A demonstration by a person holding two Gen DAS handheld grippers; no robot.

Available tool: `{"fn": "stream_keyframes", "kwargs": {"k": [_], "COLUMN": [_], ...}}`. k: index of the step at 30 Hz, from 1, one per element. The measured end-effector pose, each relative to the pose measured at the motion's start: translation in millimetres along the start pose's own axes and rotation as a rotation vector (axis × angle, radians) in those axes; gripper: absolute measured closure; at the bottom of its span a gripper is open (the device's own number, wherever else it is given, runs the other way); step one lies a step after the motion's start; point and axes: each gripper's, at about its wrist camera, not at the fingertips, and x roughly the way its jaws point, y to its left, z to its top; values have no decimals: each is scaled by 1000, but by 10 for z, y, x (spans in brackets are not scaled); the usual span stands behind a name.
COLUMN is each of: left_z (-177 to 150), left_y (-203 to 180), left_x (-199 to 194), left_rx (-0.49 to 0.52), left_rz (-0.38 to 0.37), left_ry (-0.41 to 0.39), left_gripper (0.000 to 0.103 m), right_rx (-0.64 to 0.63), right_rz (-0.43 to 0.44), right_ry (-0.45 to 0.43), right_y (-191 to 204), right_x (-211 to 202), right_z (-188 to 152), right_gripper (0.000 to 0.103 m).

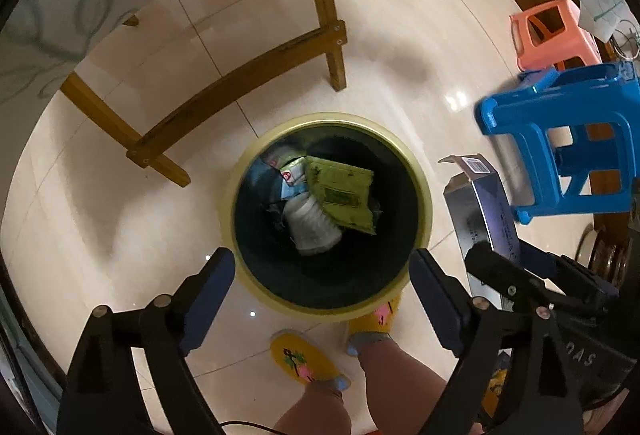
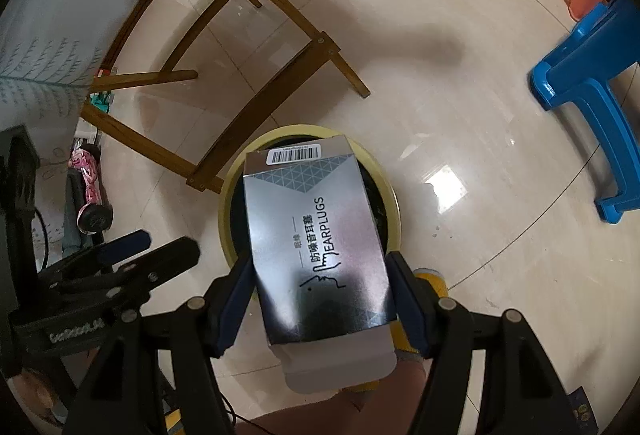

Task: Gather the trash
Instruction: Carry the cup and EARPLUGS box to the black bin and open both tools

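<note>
A round bin with a yellow rim (image 1: pixel 426 203) stands on the tiled floor below me. Inside it lie a green packet (image 1: pixel 344 195), a white bottle (image 1: pixel 312 227) and other wrappers. My left gripper (image 1: pixel 322 275) hangs straight above the bin's near edge, open, with nothing between its blue pads. My right gripper (image 2: pixel 320 299) is shut on a silver earplugs box (image 2: pixel 316 235), held over the bin rim (image 2: pixel 394 207). The same box (image 1: pixel 480 211) shows at the right of the left wrist view. The left gripper (image 2: pixel 124 251) is seen at the left of the right wrist view.
A wooden table frame (image 1: pixel 240 75) stands beyond the bin. A blue stool (image 1: pixel 568 139) and a pink stool (image 1: pixel 552 35) are at the right. The person's feet in yellow slippers (image 1: pixel 300 359) stand close to the bin. Clutter lies by the wall (image 2: pixel 88 187).
</note>
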Motion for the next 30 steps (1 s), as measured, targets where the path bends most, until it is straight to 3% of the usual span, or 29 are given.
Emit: {"fn": "stream_keyframes", "kwargs": {"k": [9,12,16,18,25,30], "left_z": [-219,-289,-350,-379,-510,-612], "left_y": [268,348,393,408,322,167], "left_x": [-195,-297,-409,-486,-888,-1334], "left_rx": [-122,-160,-189,-200,-216,-177], "left_rz": [43,50,58,62,46,33], "left_ry": [-88,-114,-143,-153,-169,-176], "left_gripper": [14,5,4,4,4,4], "right_rx": [-82,-104,-143,-156,-163,-166], "right_rz": [-1,16,11,10,-1,12], "right_ry": [8,2,-20,-30,-64,-88], "right_y": [236,311,413,446,521,610], "right_x": [121,130,63,13,-332,-803], "right_z": [96,133,161,160,105,35], "right_gripper": [35,34,23,22,22,22]}}
